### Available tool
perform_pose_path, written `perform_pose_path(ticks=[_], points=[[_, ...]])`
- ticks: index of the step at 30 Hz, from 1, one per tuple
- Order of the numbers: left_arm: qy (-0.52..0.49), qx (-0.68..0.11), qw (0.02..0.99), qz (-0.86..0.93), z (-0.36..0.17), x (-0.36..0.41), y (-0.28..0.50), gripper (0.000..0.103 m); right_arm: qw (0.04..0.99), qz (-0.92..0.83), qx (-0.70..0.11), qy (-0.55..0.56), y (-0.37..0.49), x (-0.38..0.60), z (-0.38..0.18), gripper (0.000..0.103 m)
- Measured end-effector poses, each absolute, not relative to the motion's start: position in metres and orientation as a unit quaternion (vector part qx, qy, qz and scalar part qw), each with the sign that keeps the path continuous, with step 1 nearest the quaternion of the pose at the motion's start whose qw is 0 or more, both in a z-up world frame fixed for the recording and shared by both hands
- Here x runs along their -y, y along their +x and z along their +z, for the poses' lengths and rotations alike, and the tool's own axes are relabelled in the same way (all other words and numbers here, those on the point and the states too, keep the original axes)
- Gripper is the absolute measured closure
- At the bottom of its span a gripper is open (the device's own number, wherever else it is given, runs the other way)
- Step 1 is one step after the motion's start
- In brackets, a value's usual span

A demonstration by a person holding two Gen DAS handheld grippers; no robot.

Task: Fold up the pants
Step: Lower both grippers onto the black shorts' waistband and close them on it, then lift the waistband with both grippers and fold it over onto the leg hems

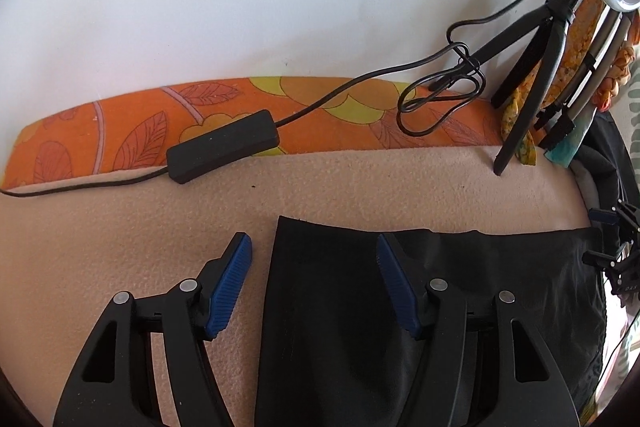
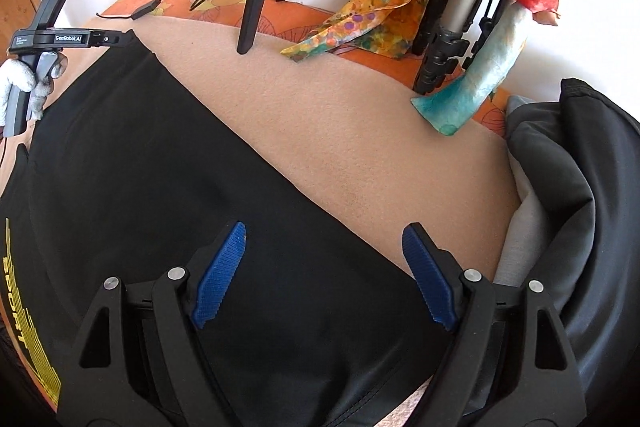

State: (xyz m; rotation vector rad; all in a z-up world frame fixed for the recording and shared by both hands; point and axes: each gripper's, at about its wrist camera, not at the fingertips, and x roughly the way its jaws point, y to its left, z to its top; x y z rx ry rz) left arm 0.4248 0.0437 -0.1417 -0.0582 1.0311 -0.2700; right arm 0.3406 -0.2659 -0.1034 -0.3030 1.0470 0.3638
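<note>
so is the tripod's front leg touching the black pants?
Apart. The right wrist view shows the tripod leg planted on the beige blanket, with bare blanket between its foot and the edge of the black pants.

Your right gripper (image 2: 324, 267) hovers with jaws apart over the black pants (image 2: 160, 163), which lie flat on the beige blanket (image 2: 360, 131).

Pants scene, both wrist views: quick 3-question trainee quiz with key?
1. True or false: the left gripper is shut on the black pants.
2. What colour is the lettering printed on the pants?
A) white B) yellow C) red
3. Fill in: the pants lie on a ___ blanket.

Key:
1. False; both it and the right gripper are open, fingers apart.
2. B
3. beige
</note>
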Motion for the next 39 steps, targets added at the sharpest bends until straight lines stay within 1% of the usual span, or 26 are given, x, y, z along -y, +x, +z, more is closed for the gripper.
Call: perform_pose_path(ticks=[2,3,4,6,8,10,11,12,14,16,17,20,26,29,30,31,32,33,34,35,39], points=[[-0.013,-0.484,0.864,-0.136,-0.142,-0.041,0.424,0.042,0.835,0.167,-0.503,-0.149,0.345,0.267,-0.109,0.019],[-0.011,-0.48,0.865,-0.144,-0.141,-0.041,0.423,0.051,0.833,0.166,-0.508,-0.148,0.346,0.268,-0.112,0.019],[-0.012,-0.477,0.866,-0.152,-0.141,-0.04,0.423,0.064,0.831,0.165,-0.512,-0.145,0.349,0.27,-0.116,0.019],[-0.023,-0.473,0.864,-0.171,-0.142,-0.041,0.422,0.077,0.826,0.168,-0.519,-0.138,0.349,0.272,-0.121,0.019],[-0.024,-0.466,0.866,-0.18,-0.142,-0.041,0.42,0.079,0.826,0.172,-0.523,-0.121,0.35,0.276,-0.123,0.019],[-0.011,-0.46,0.869,-0.182,-0.143,-0.037,0.417,0.091,0.826,0.17,-0.528,-0.101,0.351,0.28,-0.124,0.019],[-0.003,-0.458,0.871,-0.18,-0.143,-0.036,0.416,0.093,0.826,0.168,-0.528,-0.102,0.349,0.28,-0.125,0.02],[-0.001,-0.454,0.873,-0.179,-0.142,-0.034,0.414,0.094,0.827,0.168,-0.527,-0.103,0.346,0.279,-0.125,0.025],[-0.012,-0.447,0.876,-0.181,-0.142,-0.033,0.412,0.097,0.828,0.174,-0.523,-0.105,0.338,0.278,-0.122,0.046],[-0.018,-0.442,0.879,-0.181,-0.142,-0.032,0.412,0.098,0.827,0.182,-0.522,-0.103,0.331,0.277,-0.119,0.088],[-0.017,-0.44,0.88,-0.182,-0.14,-0.032,0.411,0.098,0.826,0.184,-0.524,-0.1,0.328,0.277,-0.119,0.092],[-0.018,-0.429,0.884,-0.186,-0.13,-0.036,0.403,0.099,0.828,0.183,-0.519,-0.109,0.318,0.274,-0.116,0.096],[-0.032,-0.415,0.891,-0.184,-0.113,-0.05,0.397,0.099,0.85,0.182,-0.485,-0.094,0.296,0.274,-0.085,0.097],[-0.056,-0.433,0.879,-0.193,-0.12,-0.055,0.4,0.099,0.852,0.184,-0.479,-0.107,0.288,0.272,-0.074,0.097],[-0.069,-0.442,0.872,-0.197,-0.123,-0.056,0.402,0.097,0.851,0.18,-0.481,-0.109,0.288,0.271,-0.073,0.097],[-0.076,-0.447,0.869,-0.198,-0.126,-0.056,0.404,0.093,0.85,0.178,-0.483,-0.109,0.29,0.268,-0.074,0.097],[-0.078,-0.449,0.867,-0.202,-0.129,-0.053,0.405,0.09,0.85,0.176,-0.484,-0.109,0.291,0.267,-0.075,0.097],[-0.071,-0.454,0.865,-0.199,-0.132,-0.049,0.407,0.079,0.85,0.173,-0.485,-0.109,0.292,0.266,-0.077,0.097],[-0.06,-0.465,0.864,-0.185,-0.134,-0.047,0.409,0.054,0.85,0.172,-0.486,-0.11,0.293,0.267,-0.078,0.097],[-0.045,-0.478,0.861,-0.166,-0.138,-0.042,0.413,0.044,0.85,0.172,-0.487,-0.109,0.295,0.266,-0.08,0.097],[0.032,-0.473,0.867,-0.151,-0.145,-0.021,0.415,0.043,0.848,0.17,-0.491,-0.102,0.298,0.27,-0.087,0.097]])
